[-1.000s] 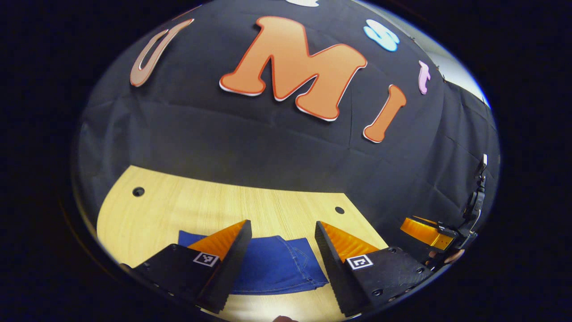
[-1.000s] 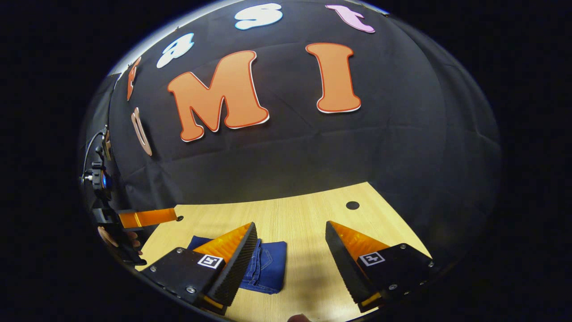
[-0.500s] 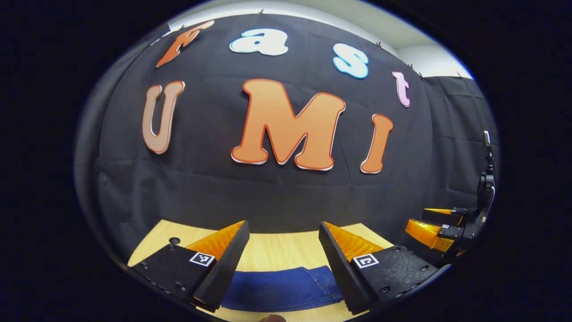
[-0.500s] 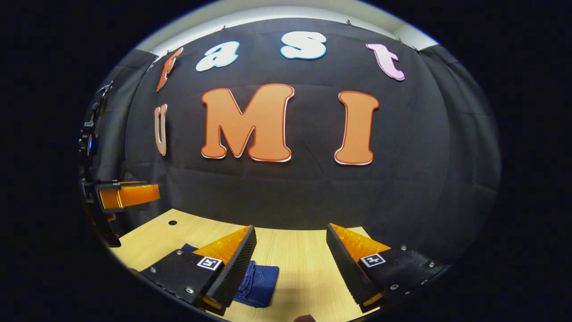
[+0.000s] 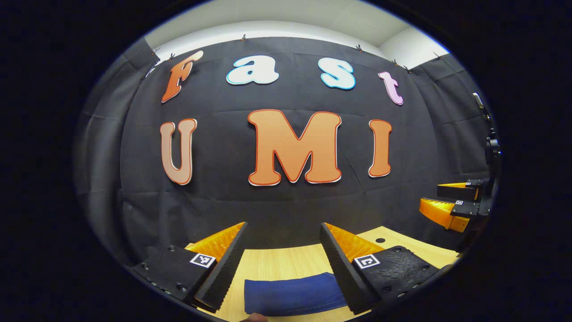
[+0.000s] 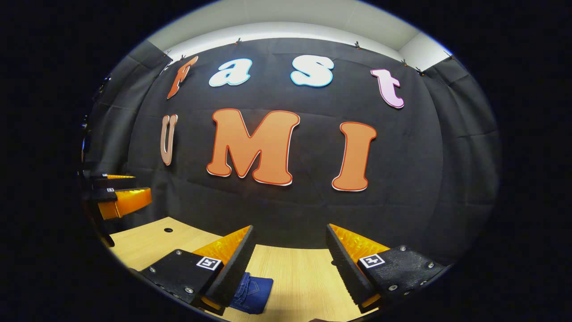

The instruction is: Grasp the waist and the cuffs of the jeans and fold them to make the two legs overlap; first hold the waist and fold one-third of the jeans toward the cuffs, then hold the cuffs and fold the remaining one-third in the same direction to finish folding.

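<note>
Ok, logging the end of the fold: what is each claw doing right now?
Left claw: open, holding nothing, above the folded jeans.
Right claw: open, holding nothing, over the table.

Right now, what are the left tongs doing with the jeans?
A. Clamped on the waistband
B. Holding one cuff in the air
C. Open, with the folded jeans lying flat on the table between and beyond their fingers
C: the left tongs stand open, gripping nothing, and the jeans lie folded on the table.
</note>
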Tool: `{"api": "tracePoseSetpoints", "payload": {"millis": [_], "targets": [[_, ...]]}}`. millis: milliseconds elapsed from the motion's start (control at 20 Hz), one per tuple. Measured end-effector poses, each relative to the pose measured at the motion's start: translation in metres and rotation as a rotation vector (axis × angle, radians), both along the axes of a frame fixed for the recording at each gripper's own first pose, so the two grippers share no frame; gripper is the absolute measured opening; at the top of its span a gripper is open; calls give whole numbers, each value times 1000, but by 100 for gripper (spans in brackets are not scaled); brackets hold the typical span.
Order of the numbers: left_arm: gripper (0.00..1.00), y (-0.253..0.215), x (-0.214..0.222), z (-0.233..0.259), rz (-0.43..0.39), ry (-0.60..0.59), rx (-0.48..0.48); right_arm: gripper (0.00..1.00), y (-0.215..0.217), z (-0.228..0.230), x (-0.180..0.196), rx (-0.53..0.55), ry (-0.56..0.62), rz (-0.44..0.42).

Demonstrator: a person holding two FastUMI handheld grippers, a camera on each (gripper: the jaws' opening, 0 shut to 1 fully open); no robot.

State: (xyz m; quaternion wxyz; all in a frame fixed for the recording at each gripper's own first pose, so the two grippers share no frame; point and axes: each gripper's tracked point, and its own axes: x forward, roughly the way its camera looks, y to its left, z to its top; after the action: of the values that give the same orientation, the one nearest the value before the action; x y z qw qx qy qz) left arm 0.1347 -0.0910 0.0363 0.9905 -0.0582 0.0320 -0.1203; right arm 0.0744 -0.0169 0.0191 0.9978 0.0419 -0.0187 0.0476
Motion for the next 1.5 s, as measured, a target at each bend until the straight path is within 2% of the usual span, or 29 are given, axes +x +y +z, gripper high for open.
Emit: {"api": "tracePoseSetpoints", "payload": {"millis": [150,600,700,750,1150,1250,1300,1450,1500], "targets": [[96,3,-2,-1,35,-34,19,96,3,6,-5,15,-30,7],[96,-5,-16,-4,59,-62,10,96,18,8,-13,11,-50,48],[96,-7,-18,-4,65,-68,15,100,11,13,-15,1,-68,39],[96,-8,-18,-3,67,-69,17,96,8,16,-16,0,-76,35],[96,-8,-22,-2,70,-87,5,97,-30,45,-16,-18,-148,-55],[94,-9,-21,-1,66,-91,0,100,-32,54,-18,-13,-170,-68],[96,-11,-22,1,63,-94,-4,93,-35,60,-18,-12,-178,-74],[96,-15,-21,5,58,-107,-9,93,-37,67,-23,-35,-203,-73],[94,-17,-21,8,56,-110,-11,97,-37,69,-25,-40,-208,-71]]}}
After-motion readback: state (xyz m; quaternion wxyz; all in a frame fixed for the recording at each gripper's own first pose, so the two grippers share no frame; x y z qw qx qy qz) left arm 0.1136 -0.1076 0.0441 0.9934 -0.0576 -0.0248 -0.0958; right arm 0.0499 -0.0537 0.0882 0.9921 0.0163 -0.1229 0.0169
